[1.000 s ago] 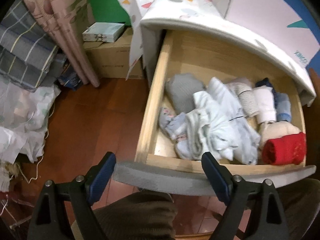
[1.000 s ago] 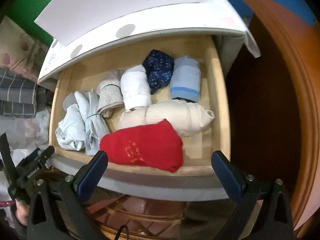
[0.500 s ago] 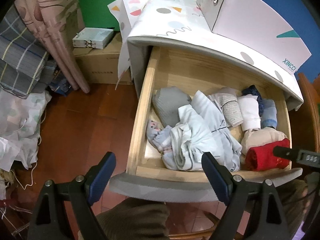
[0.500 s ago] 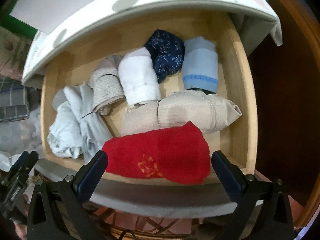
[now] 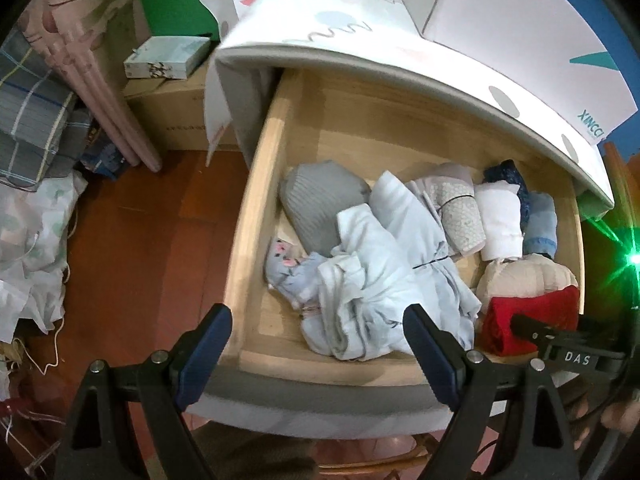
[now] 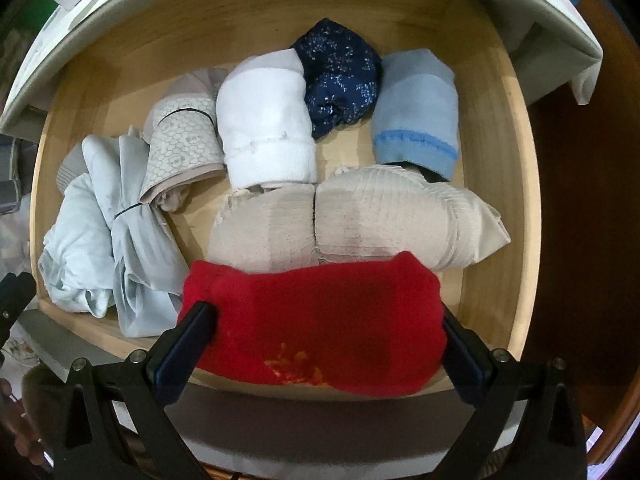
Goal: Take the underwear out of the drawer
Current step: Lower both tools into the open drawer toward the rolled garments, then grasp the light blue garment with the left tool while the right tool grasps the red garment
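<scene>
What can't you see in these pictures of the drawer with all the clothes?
- Right wrist view: the front of the red cloth is hidden behind the right gripper; whether its fingers touch it is unclear.
- Left wrist view: the dark blue roll is mostly hidden by the white roll.
- Both views: the back of the drawer is hidden under the cabinet top.

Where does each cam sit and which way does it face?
Left wrist: on the left gripper, above the open wooden drawer's left front, looking down-forward; its open fingers show.
Right wrist: on the right gripper, low inside the drawer; open fingers flank the red folded garment.
Shared: drawer, red garment, cream roll.
</scene>
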Tool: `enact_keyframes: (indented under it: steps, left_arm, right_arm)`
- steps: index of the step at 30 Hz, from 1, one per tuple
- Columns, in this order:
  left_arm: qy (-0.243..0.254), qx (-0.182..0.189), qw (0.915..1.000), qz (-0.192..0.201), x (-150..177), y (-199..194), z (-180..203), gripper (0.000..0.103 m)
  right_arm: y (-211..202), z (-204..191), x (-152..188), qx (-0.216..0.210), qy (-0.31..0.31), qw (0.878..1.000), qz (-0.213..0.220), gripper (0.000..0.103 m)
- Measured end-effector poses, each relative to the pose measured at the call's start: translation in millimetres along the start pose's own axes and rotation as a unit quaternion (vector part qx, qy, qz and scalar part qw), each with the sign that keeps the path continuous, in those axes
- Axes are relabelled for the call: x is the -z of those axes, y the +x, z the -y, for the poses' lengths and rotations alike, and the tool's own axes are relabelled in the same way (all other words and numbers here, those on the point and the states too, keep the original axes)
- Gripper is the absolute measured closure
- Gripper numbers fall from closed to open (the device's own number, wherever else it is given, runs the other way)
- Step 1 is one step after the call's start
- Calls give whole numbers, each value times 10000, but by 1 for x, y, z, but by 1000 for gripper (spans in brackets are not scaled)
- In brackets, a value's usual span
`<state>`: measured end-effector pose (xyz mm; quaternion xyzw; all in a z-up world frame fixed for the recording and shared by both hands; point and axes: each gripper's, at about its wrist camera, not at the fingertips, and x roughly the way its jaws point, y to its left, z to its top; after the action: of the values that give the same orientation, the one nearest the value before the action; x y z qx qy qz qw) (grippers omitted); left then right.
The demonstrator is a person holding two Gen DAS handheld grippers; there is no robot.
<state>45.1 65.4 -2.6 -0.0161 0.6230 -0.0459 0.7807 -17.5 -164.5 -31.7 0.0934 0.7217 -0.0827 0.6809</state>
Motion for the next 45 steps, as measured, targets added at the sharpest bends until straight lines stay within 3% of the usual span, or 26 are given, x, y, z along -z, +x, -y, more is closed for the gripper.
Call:
enact_keyframes:
  steps: [2,9,13,21,27,30,36,45]
  left_arm:
    - [-12,38,10000,-84,-3,4,4,13]
    - [-20,77,9995,-302,-10,15,15,13]
    - [-76,105,9991,-400,-12,22,19,13]
    - [9,55,9989,-458,-12,36,34,13]
    - [-48,20,9984,-555,-15,53,41,15]
    - [-57,-105,9987,-488,-16,55,44,39]
    - [11,-46,9989,-456,-18,60,47,59]
    - [184,170,9995,-192,-15,34,40,63]
  right_arm:
    - [4,0,-1,-22,13,10000,-62,3]
    - [4,3,5,-18,-39,9999,95,41]
    - [4,12,8,-205,-8,9997,133,49]
    - [-10,14,11,-46,-159,9993,347,51]
    - [-11,21,10,-163,-113,9993,304,51]
    - [-13,26,11,-205,-128,9993,276,51]
    - [-12,33,11,-315,-81,9992,236,50]
    - [-21,41,17,-357,-85,9989,306,51]
